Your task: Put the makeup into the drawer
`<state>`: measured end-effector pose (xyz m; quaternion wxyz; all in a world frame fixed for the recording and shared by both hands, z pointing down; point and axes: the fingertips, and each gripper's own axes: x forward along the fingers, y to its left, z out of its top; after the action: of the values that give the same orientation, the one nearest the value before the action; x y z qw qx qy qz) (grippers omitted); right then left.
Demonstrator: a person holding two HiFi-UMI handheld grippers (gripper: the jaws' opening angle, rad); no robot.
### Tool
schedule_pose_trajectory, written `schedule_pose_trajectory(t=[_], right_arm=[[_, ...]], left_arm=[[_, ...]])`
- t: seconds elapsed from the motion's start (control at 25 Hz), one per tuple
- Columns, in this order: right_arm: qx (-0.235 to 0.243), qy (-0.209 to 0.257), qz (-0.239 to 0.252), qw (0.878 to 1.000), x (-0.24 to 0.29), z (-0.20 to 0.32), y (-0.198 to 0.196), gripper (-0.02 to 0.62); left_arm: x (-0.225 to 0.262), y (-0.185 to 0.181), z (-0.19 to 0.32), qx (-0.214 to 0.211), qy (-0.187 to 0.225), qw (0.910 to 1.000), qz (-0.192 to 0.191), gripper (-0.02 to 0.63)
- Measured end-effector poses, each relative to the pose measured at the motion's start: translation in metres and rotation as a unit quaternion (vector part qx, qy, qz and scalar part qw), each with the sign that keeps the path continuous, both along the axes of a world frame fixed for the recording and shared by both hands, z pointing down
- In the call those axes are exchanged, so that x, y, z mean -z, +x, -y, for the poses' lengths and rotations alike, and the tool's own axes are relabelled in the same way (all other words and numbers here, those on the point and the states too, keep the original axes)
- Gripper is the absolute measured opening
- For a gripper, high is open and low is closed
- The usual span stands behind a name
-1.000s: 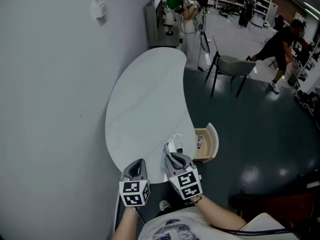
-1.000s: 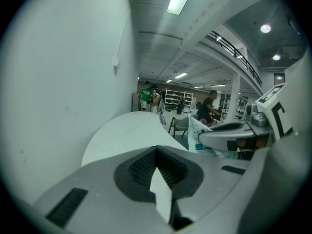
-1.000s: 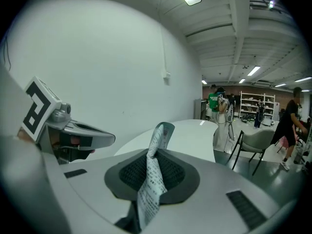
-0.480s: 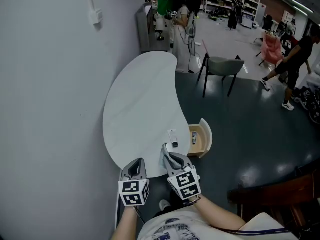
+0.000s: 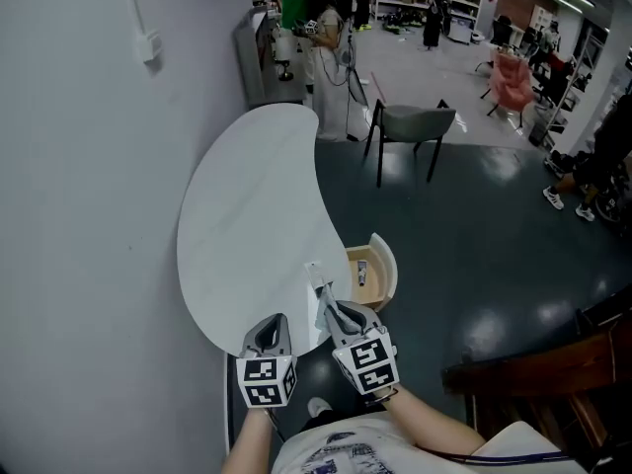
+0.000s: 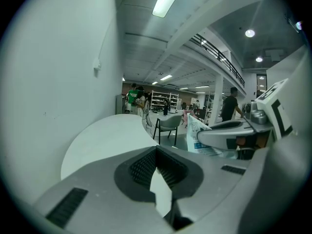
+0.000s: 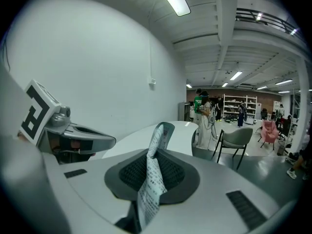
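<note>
Right tool (image 5: 329,309) grips a white makeup packet (image 5: 316,276) over the counter (image 5: 247,205); the open drawer (image 5: 388,268) lies at its two o'clock.

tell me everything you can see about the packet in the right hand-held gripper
The packet is a thin, flat white sachet covered in small print, partly blue, and slightly twisted, so it looks flexible. It stands on edge, clamped in the right hand-held gripper, its top poking out past the jaws. Only the gripper appears to touch it.
</note>
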<state>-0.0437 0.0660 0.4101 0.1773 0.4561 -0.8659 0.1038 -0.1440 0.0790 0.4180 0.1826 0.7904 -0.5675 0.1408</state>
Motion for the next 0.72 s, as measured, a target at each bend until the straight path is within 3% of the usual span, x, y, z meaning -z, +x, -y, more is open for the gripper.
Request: schedule_pose_trajectory(t=[0.72], right_arm=[[-0.032, -0.051, -0.001, 0.998, -0.047, 0.099, 0.125, 0.055]], left_arm=[[-0.039, 0.116, 0.108, -0.027, -0.039, 0.9989, 0.003, 0.015]])
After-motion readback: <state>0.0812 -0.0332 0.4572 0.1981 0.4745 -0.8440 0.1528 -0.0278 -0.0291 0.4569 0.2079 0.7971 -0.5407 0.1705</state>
